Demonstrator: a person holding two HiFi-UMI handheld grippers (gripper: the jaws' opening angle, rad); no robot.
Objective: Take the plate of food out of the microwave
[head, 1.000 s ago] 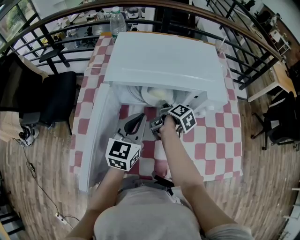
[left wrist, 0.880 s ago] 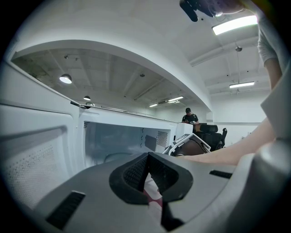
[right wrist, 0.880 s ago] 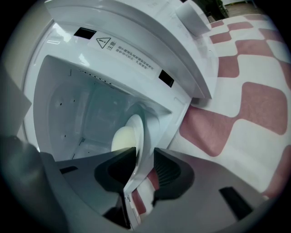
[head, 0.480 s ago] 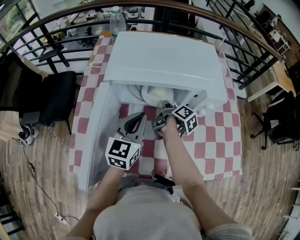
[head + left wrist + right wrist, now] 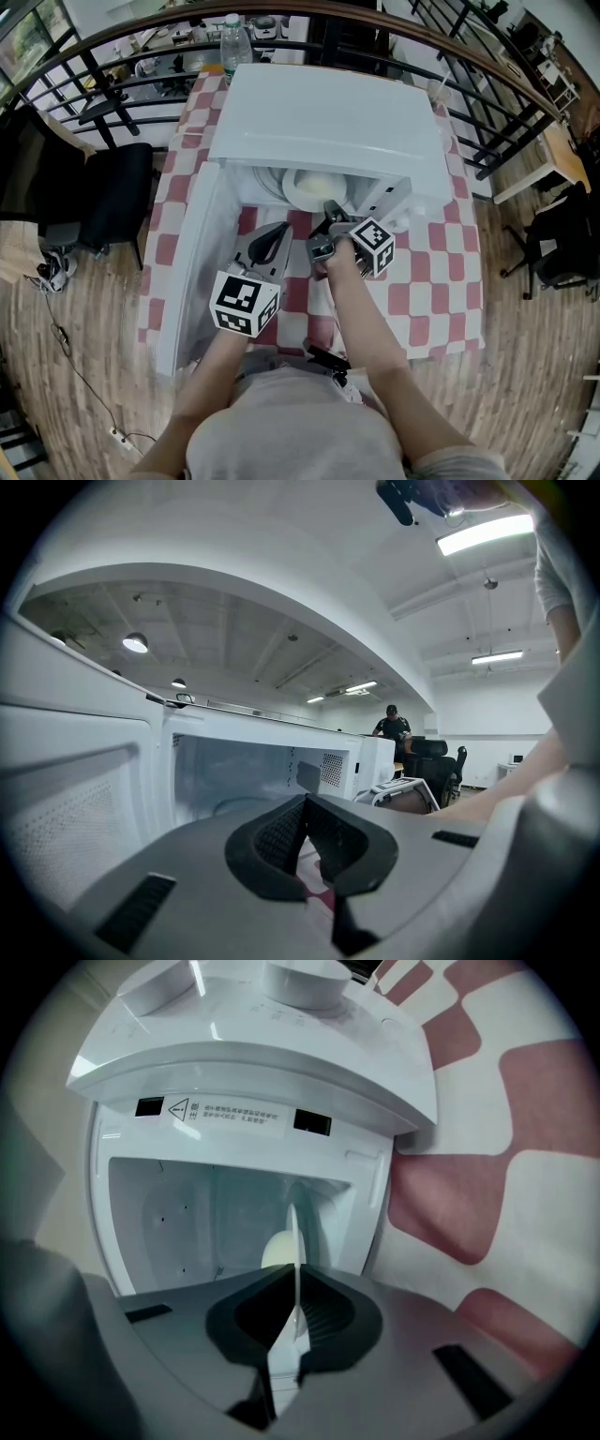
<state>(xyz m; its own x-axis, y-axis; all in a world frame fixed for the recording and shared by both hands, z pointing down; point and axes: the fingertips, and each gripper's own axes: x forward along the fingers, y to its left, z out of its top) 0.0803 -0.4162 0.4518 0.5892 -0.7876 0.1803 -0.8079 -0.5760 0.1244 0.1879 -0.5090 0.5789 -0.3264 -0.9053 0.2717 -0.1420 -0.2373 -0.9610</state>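
From my station I see the white microwave (image 5: pixel 328 112) standing on the table with the red and white checked cloth (image 5: pixel 441 272), its door (image 5: pixel 192 272) swung open to the left and toward the near side; the plate (image 5: pixel 314 190) is inside the cavity, near the front opening, and a pale yellowish portion of food (image 5: pixel 277 1249) lies on it; the right gripper (image 5: pixel 330 211) reaches into the opening from the near side, and in the right gripper view its jaws have just been closing and now stand narrow, pressed on the near rim of the plate (image 5: pixel 293 1232), which I see there edge-on as a thin white line between the two pads; the plate is not out of the microwave yet; the left gripper (image 5: pixel 277 239) hangs just left of the right one, in front of the opening and beside the door, above the checked cloth; in the left gripper view its jaws (image 5: pixel 305 801) are together at the tips with nothing between them, and beyond them I see the empty-looking left part of the cavity; on the far side of the microwave a plastic bottle (image 5: pixel 234 42) stands at the edge of the table; a black chair (image 5: pixel 117 202) stands on the wooden floor to the left of the table, well apart from both grippers.
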